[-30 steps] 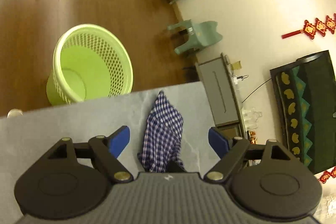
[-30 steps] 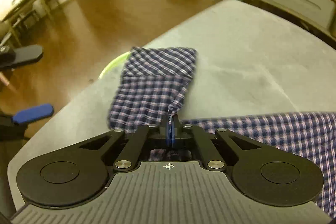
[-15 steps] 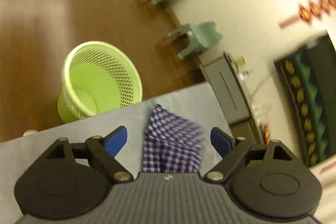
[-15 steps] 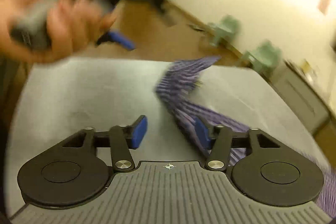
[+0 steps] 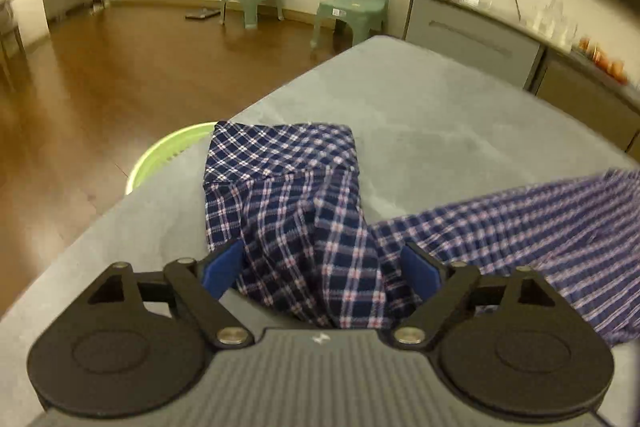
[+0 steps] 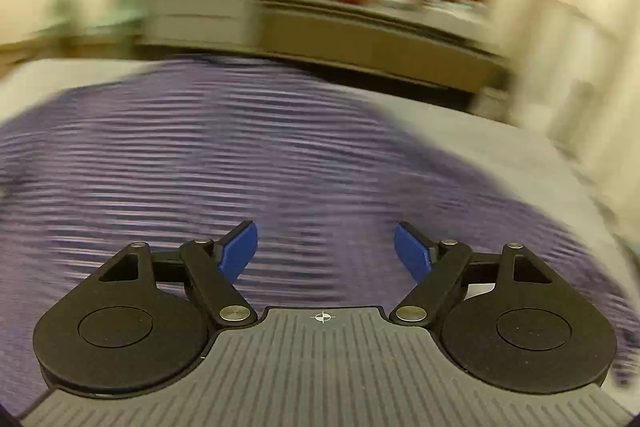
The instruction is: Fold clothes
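Observation:
A blue plaid shirt (image 5: 288,195) lies on the grey table (image 5: 440,115). In the left wrist view its folded sleeve runs from the table's far left edge back between the jaws of my left gripper (image 5: 322,269). The jaws stand wide open on either side of the cloth. The shirt's body (image 5: 540,227) spreads to the right. In the right wrist view, which is motion-blurred, the shirt (image 6: 240,155) fills the table in front of my right gripper (image 6: 326,253). That gripper is open and empty just above the cloth.
A green mesh basket (image 5: 168,151) stands on the floor beyond the table's left edge. Two green chairs (image 5: 352,3) and a low cabinet (image 5: 480,39) stand against the far wall. The table's right edge (image 6: 560,163) shows in the right wrist view.
My right gripper let go of the sleeve, opened and swung right over the shirt's body. My left gripper tilted down and came low over the sleeve, jaws still open.

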